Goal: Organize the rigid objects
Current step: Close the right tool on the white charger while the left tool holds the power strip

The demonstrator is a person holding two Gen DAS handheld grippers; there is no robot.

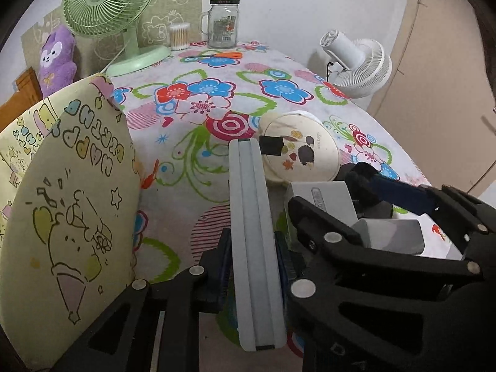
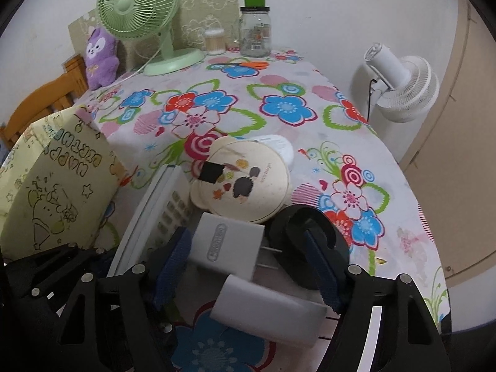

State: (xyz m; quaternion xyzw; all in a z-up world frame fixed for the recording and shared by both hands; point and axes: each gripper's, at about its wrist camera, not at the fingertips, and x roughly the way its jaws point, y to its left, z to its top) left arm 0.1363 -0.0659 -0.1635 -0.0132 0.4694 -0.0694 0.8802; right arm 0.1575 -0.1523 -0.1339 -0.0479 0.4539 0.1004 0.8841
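My left gripper (image 1: 254,266) is shut on a flat grey calculator (image 1: 255,232), held on edge above the flowered tablecloth (image 1: 198,93); it also shows in the right wrist view (image 2: 158,214). My right gripper (image 2: 248,266) is open around a white power adapter (image 2: 228,245), with a grey power bank (image 2: 266,310) lying under it. A round cream tin lid (image 2: 245,179) with a black tag lies just beyond. A black ring-shaped object (image 2: 310,241) sits by the right fingers (image 2: 322,266).
A yellow "Happy Birthday" box (image 1: 71,210) stands at the left. A green fan (image 1: 108,9), cotton swabs (image 1: 179,35), glass jar (image 1: 222,24) and orange scissors (image 1: 223,55) are at the back. A white fan (image 1: 359,62) stands off the table's right edge.
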